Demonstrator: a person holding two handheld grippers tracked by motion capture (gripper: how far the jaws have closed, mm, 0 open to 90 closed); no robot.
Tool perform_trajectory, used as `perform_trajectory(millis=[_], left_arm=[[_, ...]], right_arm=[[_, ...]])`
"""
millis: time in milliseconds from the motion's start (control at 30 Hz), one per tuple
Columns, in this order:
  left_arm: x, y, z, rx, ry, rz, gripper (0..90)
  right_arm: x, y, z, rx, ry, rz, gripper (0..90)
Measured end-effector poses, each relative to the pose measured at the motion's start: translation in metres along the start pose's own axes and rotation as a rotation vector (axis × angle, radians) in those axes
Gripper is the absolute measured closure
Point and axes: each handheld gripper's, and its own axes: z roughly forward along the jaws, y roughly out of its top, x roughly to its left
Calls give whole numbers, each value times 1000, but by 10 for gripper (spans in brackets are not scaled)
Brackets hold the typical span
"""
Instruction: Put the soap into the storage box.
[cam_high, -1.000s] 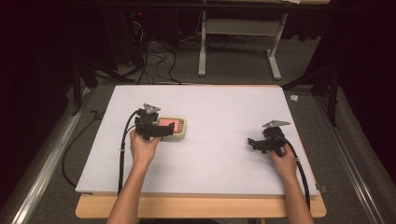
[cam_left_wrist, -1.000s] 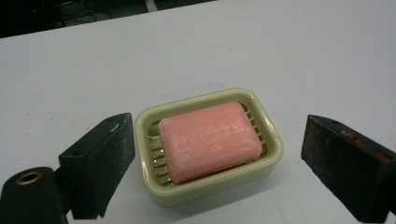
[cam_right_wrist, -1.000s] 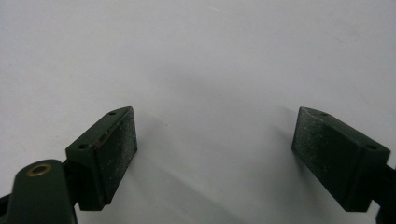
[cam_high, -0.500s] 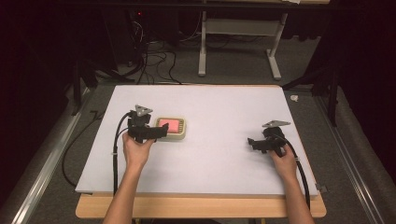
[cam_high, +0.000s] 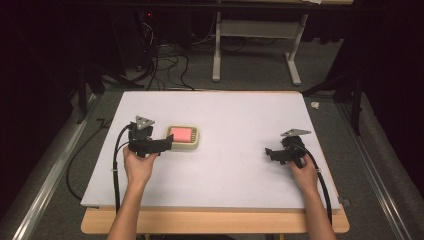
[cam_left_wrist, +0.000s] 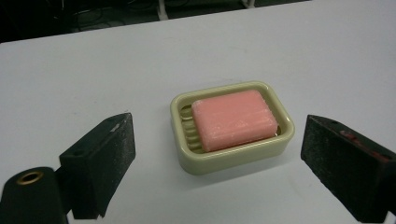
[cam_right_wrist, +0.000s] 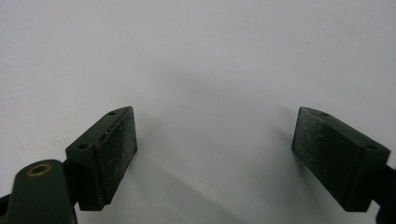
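Observation:
A pink bar of soap (cam_left_wrist: 232, 118) (cam_high: 181, 133) lies in a cream soap dish (cam_left_wrist: 280, 139) (cam_high: 195, 144) on the white table top, left of centre. My left gripper (cam_high: 168, 143) (cam_left_wrist: 217, 158) sits just left of the dish, open, its jaws spread wider than the dish and short of it, nothing between them. My right gripper (cam_high: 269, 153) (cam_right_wrist: 215, 144) rests low over the bare table at the right, open and empty, pointing left.
The white board (cam_high: 240, 115) lies on a wooden table (cam_high: 215, 222). Cables (cam_high: 116, 165) trail from both grippers toward the front edge. A small white scrap (cam_high: 315, 105) lies off the board's far right corner. Beyond stand a metal frame and floor cables.
My left gripper has drawn back to the left, off the soap dish, and now stands beside it. The right gripper has stayed where it was.

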Motion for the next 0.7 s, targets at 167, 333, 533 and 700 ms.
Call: perform_trajectory(millis=[167, 333, 533, 700], left_arm=[[0, -4, -6, -11, 2, 6, 109], [2, -6, -13, -25, 13, -2, 109], [3, -10, -22, -37, 4, 6, 110], [5, -22, -22, -45, -6, -18, 110]], right_arm=[[0, 0, 0, 0, 0, 0, 146], [0, 0, 0, 0, 0, 0, 145], [0, 0, 0, 0, 0, 0, 145], [0, 0, 0, 0, -1, 0, 145]])
